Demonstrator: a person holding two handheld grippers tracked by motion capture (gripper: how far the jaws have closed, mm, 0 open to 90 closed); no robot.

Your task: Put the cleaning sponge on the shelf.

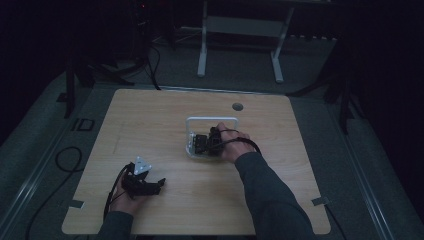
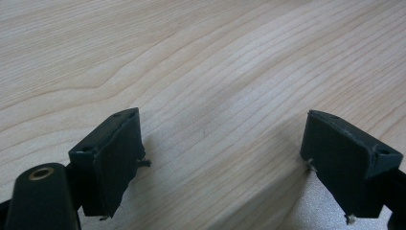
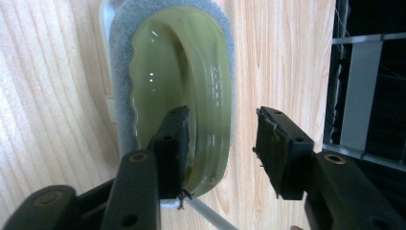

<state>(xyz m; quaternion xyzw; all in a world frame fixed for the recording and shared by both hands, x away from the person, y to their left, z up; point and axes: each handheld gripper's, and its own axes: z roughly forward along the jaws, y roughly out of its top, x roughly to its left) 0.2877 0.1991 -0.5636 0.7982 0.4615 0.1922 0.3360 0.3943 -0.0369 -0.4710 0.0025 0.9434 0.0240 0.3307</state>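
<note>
Your right gripper gapes, holding nothing; take the slick, stiff plate by its rim; left gripper wide, holding nothing

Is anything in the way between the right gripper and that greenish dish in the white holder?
Nothing visible. The right gripper is already at the greenish dish, jaws open, one jaw over the dish and the other over bare table beside the white holder.

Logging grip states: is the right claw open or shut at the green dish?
Open. In the right gripper view the right claw has its jaws apart; one lies against the green dish, the other over bare table.
</note>
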